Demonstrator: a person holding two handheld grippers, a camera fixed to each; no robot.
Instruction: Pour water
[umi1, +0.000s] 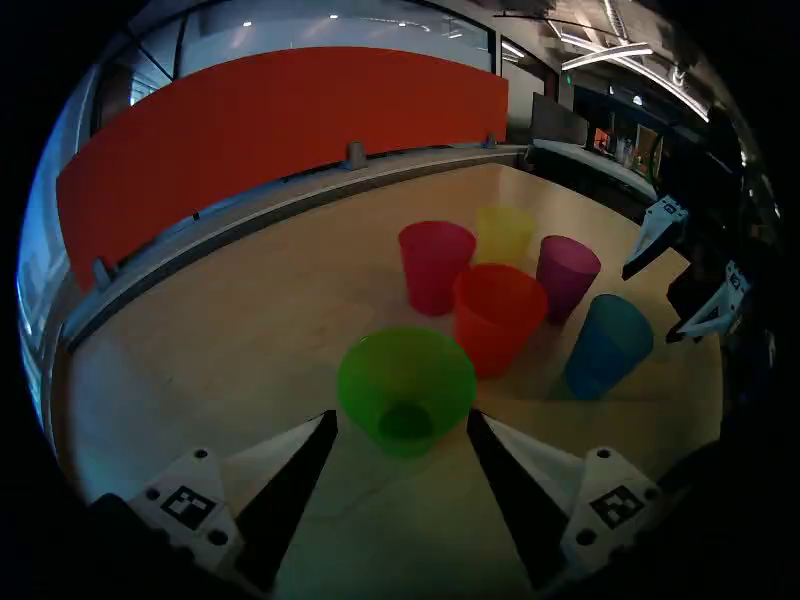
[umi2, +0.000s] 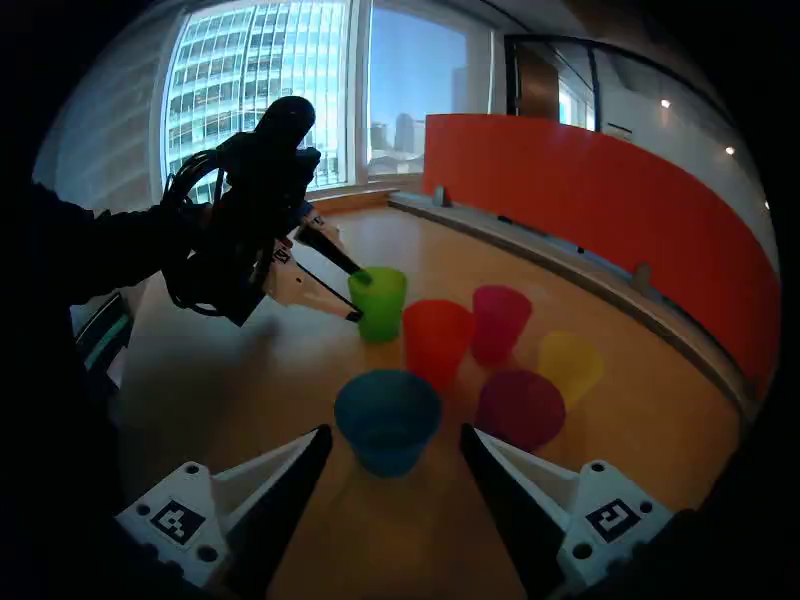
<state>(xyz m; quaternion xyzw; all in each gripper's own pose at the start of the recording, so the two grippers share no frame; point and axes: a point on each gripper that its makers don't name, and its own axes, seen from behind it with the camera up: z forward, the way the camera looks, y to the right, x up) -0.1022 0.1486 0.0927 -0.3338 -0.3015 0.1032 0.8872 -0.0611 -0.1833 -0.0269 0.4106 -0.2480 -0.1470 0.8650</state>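
- Table (umi1: 230, 340): cups (umi1: 565, 275) sat tightly clustered, so a sideways sweep could topple neighbours.
- Left gripper (umi1: 400, 418) was wide, straddling the green cup (umi1: 405, 385) at the cluster's left, not gripping.
- Right gripper (umi2: 395, 430) was wide around the blue cup (umi2: 387, 418), right; the orange cup (umi2: 435, 340) nearby might get clipped.

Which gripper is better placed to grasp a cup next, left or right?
Left, probably. The left gripper is open with its fingers flanking the green cup. The right gripper is open toward the blue cup but looks slightly farther back from it.
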